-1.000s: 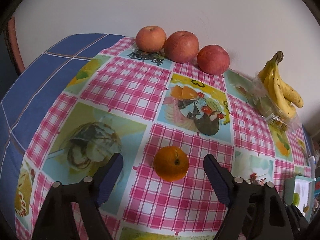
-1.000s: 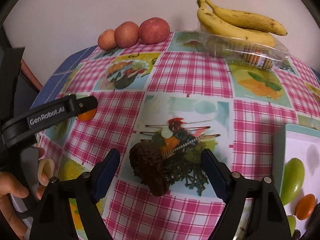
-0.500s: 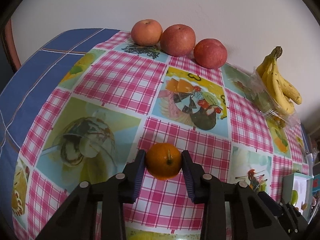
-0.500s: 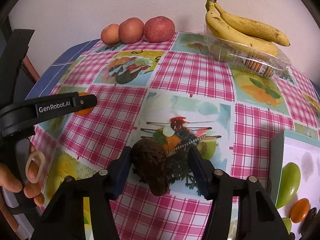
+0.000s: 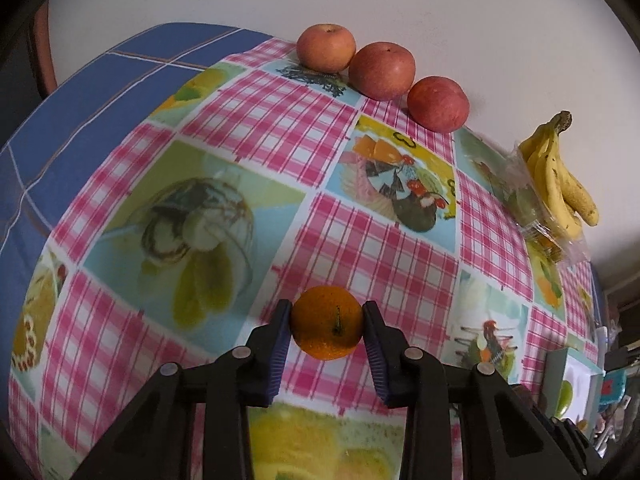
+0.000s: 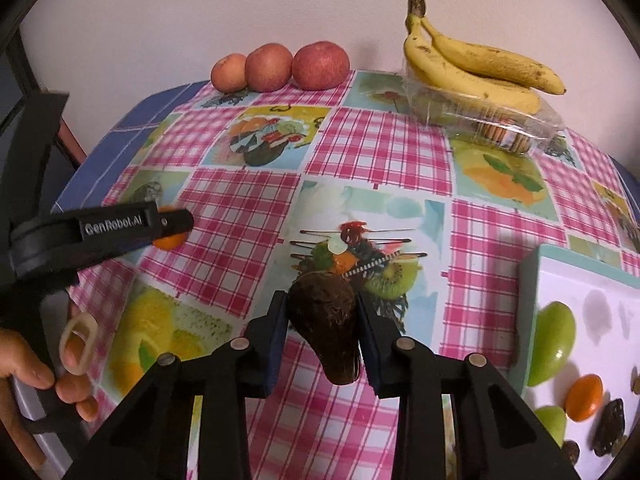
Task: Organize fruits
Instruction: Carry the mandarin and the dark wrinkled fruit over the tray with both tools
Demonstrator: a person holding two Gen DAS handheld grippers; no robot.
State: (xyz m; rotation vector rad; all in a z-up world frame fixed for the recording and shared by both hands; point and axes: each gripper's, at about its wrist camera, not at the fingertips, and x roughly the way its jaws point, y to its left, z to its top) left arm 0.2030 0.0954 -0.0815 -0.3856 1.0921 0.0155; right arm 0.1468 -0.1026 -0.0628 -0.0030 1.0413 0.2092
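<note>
My left gripper (image 5: 326,330) is shut on a small orange (image 5: 326,327), stem facing the camera, just above the pink checked tablecloth. From the right wrist view the same orange (image 6: 170,240) peeks out under the left gripper's fingers (image 6: 172,222) at the left. My right gripper (image 6: 322,330) is shut on a dark brown, hairy fruit (image 6: 326,326) held between its blue pads. Three red apples (image 5: 380,70) line the wall at the back. A bunch of bananas (image 6: 476,66) lies on a clear plastic box.
A white tray (image 6: 592,280) at the right edge holds green fruits, a small orange fruit and dark pieces. A person's hand (image 6: 24,368) grips the left tool at the lower left. The blue cloth (image 5: 80,112) covers the table's far left side.
Both grippers went from wide open to shut, the left on the orange, the right on the brown fruit. Both fruits now sit slightly higher against the cloth.
</note>
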